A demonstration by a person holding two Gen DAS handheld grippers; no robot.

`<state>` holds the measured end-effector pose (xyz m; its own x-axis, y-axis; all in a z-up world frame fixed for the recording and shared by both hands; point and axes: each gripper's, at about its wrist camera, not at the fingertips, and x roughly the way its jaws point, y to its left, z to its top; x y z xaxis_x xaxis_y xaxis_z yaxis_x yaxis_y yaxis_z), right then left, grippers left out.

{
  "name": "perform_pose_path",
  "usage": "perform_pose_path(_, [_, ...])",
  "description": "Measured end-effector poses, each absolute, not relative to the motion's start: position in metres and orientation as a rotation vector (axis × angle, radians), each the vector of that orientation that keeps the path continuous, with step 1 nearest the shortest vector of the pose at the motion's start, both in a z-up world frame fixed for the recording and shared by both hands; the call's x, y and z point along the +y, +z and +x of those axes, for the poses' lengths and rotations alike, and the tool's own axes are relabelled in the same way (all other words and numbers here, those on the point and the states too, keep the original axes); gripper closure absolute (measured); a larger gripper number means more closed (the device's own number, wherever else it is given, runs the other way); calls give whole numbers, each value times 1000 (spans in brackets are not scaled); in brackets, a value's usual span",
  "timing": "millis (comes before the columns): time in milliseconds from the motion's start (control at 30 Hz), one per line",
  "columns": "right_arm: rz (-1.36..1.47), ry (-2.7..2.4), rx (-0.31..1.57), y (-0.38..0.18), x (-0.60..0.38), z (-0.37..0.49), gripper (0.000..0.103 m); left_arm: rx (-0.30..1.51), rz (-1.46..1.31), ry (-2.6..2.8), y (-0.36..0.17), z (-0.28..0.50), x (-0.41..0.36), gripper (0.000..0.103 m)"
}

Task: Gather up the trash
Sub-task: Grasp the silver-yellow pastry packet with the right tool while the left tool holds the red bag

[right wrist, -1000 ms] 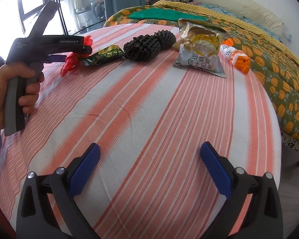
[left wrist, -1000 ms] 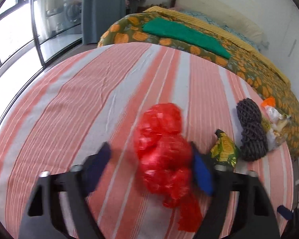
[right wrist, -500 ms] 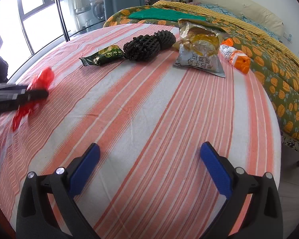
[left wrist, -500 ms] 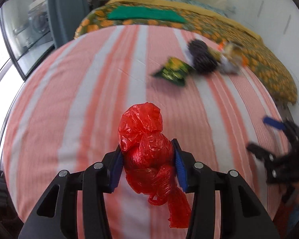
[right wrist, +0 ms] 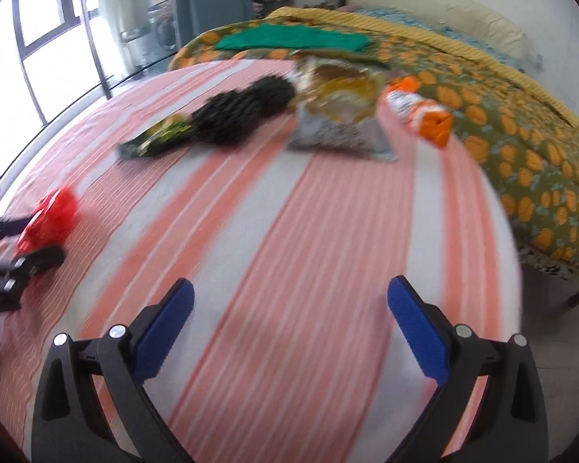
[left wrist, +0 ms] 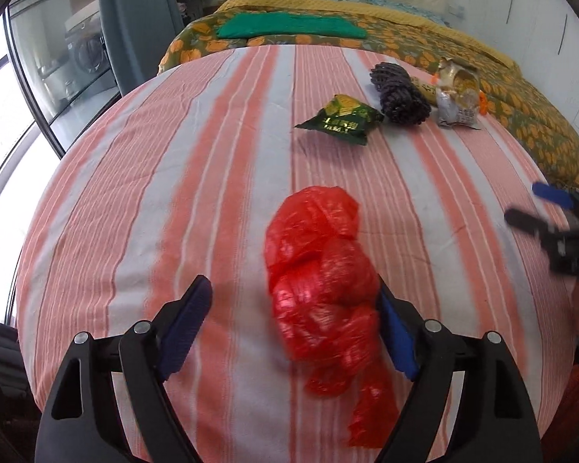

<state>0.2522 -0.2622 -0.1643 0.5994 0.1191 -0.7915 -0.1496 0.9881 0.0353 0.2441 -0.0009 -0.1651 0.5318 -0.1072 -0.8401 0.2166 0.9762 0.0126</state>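
Note:
A crumpled red plastic bag (left wrist: pixel 322 289) lies on the striped tablecloth (left wrist: pixel 173 193) between the fingers of my left gripper (left wrist: pixel 293 308), which is open; the bag leans against the right finger. It also shows at the left in the right wrist view (right wrist: pixel 50 216). A green snack wrapper (left wrist: pixel 341 117), a black foam net (left wrist: pixel 399 92) and a silver snack bag (left wrist: pixel 457 104) lie farther back. My right gripper (right wrist: pixel 289 316) is open and empty above the cloth. An orange wrapper (right wrist: pixel 420 114) lies by the silver bag (right wrist: pixel 339 115).
A bed with an orange-flowered cover (left wrist: pixel 501 88) and a green cloth (left wrist: pixel 289 25) stands behind the table. Windows (right wrist: pixel 38 38) are at the left. The table edge drops off at the right (right wrist: pixel 517 254).
My left gripper, shut on the red bag half a second ago, has opened, and the bag now lies on the cloth nearer the table's front. The right gripper has shifted, blurring its view.

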Motion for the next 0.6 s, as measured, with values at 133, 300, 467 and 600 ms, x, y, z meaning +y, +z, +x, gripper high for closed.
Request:
perform_pose_path(133, [16, 122, 934, -160, -281, 304, 6, 991, 136, -189, -165, 247, -4, 19])
perform_pose_path(300, [46, 132, 890, -159, -280, 355, 5, 987, 123, -192, -167, 253, -3, 13])
perform_pose_path(467, [8, 115, 945, -173, -270, 385, 17, 978, 122, -184, -168, 256, -4, 9])
perform_pose_path(600, [-7, 105, 947, -170, -273, 382, 50, 982, 122, -186, -169, 258, -3, 8])
